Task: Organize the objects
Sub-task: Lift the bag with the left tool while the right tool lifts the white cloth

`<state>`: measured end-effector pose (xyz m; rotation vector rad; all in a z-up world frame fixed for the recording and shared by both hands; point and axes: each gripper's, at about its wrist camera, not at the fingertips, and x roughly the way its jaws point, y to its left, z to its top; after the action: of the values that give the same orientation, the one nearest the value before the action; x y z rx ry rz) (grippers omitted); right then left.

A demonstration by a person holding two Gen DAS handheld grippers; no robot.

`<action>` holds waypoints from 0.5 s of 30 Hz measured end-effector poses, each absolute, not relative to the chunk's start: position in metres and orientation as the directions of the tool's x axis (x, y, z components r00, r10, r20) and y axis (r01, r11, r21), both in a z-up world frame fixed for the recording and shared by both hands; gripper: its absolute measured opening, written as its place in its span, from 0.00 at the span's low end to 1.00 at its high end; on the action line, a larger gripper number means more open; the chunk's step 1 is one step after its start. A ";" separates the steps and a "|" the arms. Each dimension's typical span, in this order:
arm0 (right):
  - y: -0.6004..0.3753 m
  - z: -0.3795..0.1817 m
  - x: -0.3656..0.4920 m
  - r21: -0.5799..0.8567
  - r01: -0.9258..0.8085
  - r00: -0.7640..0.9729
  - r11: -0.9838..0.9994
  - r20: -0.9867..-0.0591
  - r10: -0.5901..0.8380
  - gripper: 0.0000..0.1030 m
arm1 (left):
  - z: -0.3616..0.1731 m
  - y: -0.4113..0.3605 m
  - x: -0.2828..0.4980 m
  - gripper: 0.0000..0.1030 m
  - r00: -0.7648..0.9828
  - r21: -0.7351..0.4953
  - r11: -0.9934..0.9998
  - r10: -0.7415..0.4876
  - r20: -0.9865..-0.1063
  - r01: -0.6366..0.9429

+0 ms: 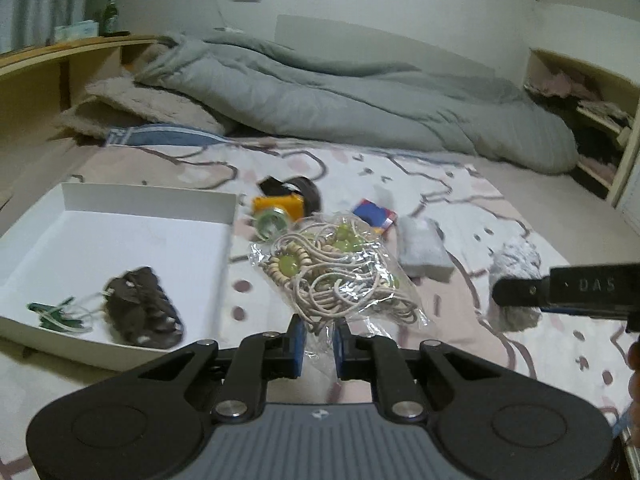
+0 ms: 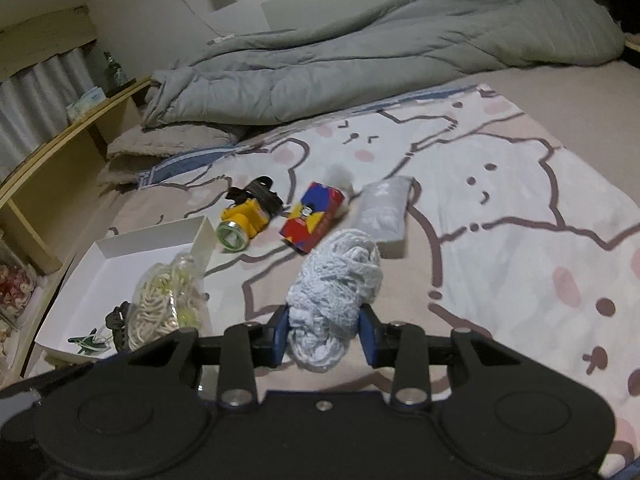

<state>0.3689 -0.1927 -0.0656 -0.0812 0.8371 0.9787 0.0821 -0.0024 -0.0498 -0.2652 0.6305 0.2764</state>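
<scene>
My left gripper [image 1: 320, 338] is shut on a clear plastic bag of cord and green beads [image 1: 336, 276], held above the bed beside the white box [image 1: 148, 200]. The bag also shows in the right wrist view [image 2: 168, 300]. The box holds a dark brown item [image 1: 142, 308] and a small green item [image 1: 56, 314]. My right gripper [image 2: 323, 334] is shut on a pale blue bundle of yarn [image 2: 336, 284], held above the bed. On the bed lie a yellow headlamp [image 2: 244, 220], a red, blue and yellow pack [image 2: 312, 216] and a grey pouch [image 2: 382, 208].
A grey duvet [image 1: 340, 92] is heaped at the back of the bed. A wooden shelf [image 1: 60, 60] with a green bottle [image 1: 110, 16] stands at the left. The cartoon-print sheet [image 2: 500, 200] stretches to the right.
</scene>
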 end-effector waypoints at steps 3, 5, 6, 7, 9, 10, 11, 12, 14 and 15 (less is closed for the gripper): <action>-0.180 -0.062 0.364 0.285 -0.773 0.275 0.566 -0.654 0.705 0.36 | -0.047 0.019 0.077 0.15 0.768 -0.161 0.912 0.211 -0.605 -0.378; -0.169 -0.061 0.360 0.286 -0.783 0.265 0.552 -0.650 0.713 0.36 | -0.043 0.035 0.073 0.15 0.762 -0.162 0.897 0.240 -0.602 -0.411; -0.163 -0.060 0.358 0.289 -0.788 0.259 0.544 -0.646 0.718 0.36 | -0.042 0.044 0.071 0.15 0.757 -0.159 0.889 0.258 -0.600 -0.429; -0.157 -0.059 0.356 0.291 -0.793 0.253 0.535 -0.642 0.724 0.36 | -0.040 0.053 0.068 0.15 0.752 -0.153 0.881 0.278 -0.597 -0.448; -0.142 -0.056 0.350 0.290 -0.807 0.242 0.514 -0.631 0.737 0.36 | -0.036 0.069 0.064 0.15 0.743 -0.140 0.865 0.319 -0.589 -0.482; -0.135 -0.054 0.346 0.291 -0.813 0.237 0.504 -0.626 0.743 0.36 | -0.034 0.077 0.061 0.15 0.739 -0.133 0.858 0.337 -0.584 -0.496; -0.127 -0.053 0.343 0.294 -0.819 0.229 0.492 -0.620 0.751 0.36 | -0.032 0.085 0.059 0.15 0.735 -0.123 0.852 0.354 -0.579 -0.508; -0.119 -0.052 0.340 0.295 -0.825 0.220 0.481 -0.617 0.756 0.36 | -0.030 0.093 0.058 0.15 0.728 -0.110 0.847 0.373 -0.575 -0.521; -0.101 -0.050 0.333 0.299 -0.836 0.203 0.459 -0.609 0.767 0.36 | -0.026 0.110 0.055 0.15 0.715 -0.081 0.837 0.407 -0.568 -0.541; -0.093 -0.049 0.328 0.299 -0.843 0.194 0.447 -0.606 0.771 0.36 | -0.025 0.118 0.053 0.15 0.712 -0.066 0.838 0.416 -0.566 -0.542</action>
<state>0.3283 -0.0931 -0.0490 -0.1085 0.7789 1.1346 0.0535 0.1177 -0.0248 -0.2349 0.5673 0.5366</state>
